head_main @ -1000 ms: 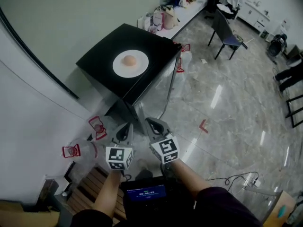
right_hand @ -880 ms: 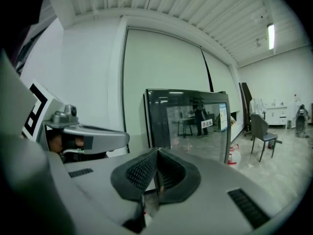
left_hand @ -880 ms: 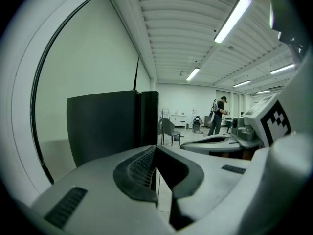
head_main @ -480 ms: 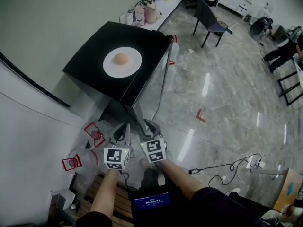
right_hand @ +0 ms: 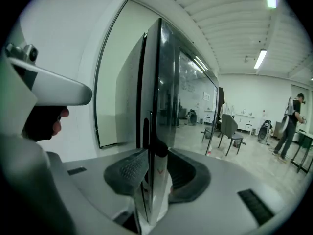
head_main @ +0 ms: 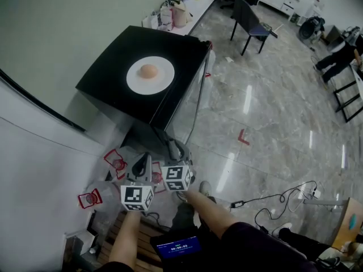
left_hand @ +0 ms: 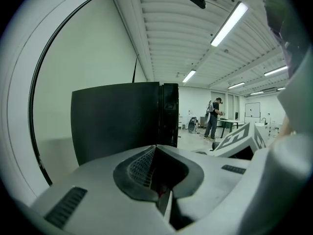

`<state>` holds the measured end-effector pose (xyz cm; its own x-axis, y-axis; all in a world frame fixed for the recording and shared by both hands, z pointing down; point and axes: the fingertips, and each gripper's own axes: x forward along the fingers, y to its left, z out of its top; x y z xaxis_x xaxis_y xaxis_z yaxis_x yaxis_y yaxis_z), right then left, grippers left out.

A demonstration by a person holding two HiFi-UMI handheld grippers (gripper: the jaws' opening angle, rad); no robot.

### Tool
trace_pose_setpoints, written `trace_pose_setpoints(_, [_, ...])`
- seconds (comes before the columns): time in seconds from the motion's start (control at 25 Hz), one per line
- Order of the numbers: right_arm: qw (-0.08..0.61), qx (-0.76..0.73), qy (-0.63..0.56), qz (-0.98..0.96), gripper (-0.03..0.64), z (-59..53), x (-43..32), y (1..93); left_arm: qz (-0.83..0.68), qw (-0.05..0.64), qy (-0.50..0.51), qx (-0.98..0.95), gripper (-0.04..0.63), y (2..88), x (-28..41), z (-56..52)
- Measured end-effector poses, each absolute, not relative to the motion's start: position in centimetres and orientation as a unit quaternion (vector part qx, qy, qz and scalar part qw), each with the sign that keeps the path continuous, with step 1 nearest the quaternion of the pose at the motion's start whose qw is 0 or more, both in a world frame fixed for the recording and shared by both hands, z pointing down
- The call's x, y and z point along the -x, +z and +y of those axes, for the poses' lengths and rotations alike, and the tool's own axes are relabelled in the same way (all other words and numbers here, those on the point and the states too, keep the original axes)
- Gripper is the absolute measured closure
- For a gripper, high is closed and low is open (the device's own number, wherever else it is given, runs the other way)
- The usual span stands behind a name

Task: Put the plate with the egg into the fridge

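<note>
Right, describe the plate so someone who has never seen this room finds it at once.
Find the black fridge standing against the pale wall. On its flat top lies a round white plate, the only thing up there. It stands out bright against the black and carries one brownish egg near its middle.

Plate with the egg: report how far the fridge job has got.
Done: nothing yet; the plate with the egg sits on top of the fridge. In hand: the right gripper has just been opening its jaws, with the door edge between them. Left: pull the door open, lift the plate, set it inside.
</note>
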<state>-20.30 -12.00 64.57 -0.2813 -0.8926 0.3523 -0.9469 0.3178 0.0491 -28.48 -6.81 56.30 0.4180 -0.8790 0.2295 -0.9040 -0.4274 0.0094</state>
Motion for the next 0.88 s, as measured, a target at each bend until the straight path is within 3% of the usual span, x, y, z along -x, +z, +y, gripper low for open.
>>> trace_pose_setpoints(0.68, [0.133, -0.590, 0.146, -0.783, 0.543, -11.6, 19.7, 64.8, -0.517, 0.052, 0.104, -0.848, 0.586, 55.5, 27.1, -5.8])
trace_pose_setpoints(0.88, [0.119, -0.616, 0.146, -0.765, 0.557, -9.8, 16.0, 64.5, -0.500, 0.044, 0.093, -0.860, 0.586, 54.7, 25.9, -6.1])
